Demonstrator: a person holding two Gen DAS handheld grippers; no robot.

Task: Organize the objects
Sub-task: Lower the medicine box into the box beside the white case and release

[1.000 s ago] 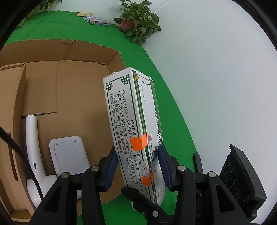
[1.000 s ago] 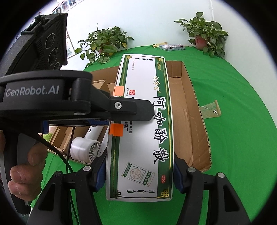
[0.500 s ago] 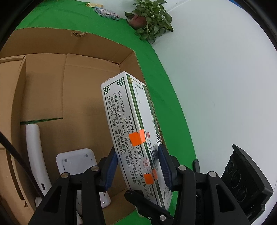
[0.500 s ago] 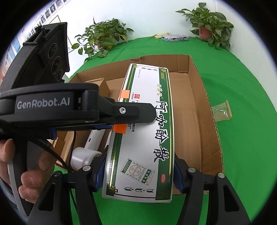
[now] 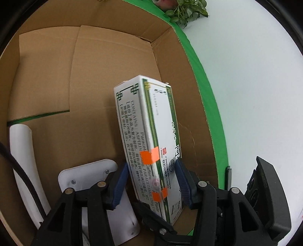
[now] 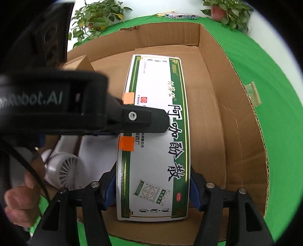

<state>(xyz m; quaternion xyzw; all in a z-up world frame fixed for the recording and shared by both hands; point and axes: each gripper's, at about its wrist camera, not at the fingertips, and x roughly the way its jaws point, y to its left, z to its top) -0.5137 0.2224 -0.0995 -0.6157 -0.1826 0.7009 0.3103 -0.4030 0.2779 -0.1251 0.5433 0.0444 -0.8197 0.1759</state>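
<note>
White-and-green medicine box [image 6: 153, 140], black Chinese characters down its broad face, orange tape squares on one long edge, sits inside the open cardboard carton [image 6: 244, 143], over the carton floor; whether it touches the floor can't be told. Right gripper [image 6: 151, 189] clamps the box across its width near the lower end, blue pads flat on both long edges. Left gripper [image 5: 149, 181] straddles the same box across its thin sides near the orange tape [image 5: 149, 157]; its jaws have just been opening, box between them: right pad [image 5: 181, 179] at the box face, left pad [image 5: 119, 185] shows a thin gap, so grip looks released. In the right wrist view the left gripper's black finger crosses over the box face from the left side. A hand [image 6: 19, 206] holds that tool's handle at lower left. White hair dryer [image 6: 64, 170] lies in the carton just left of the box, its handle [image 5: 22, 164] and a white flat part [image 5: 89, 176] near the left gripper. Carton rests on a green cloth [image 6: 280, 113]. Potted plants [image 6: 94, 17] at the far edge, small packet [image 6: 252, 94] on the cloth right of the carton.
</note>
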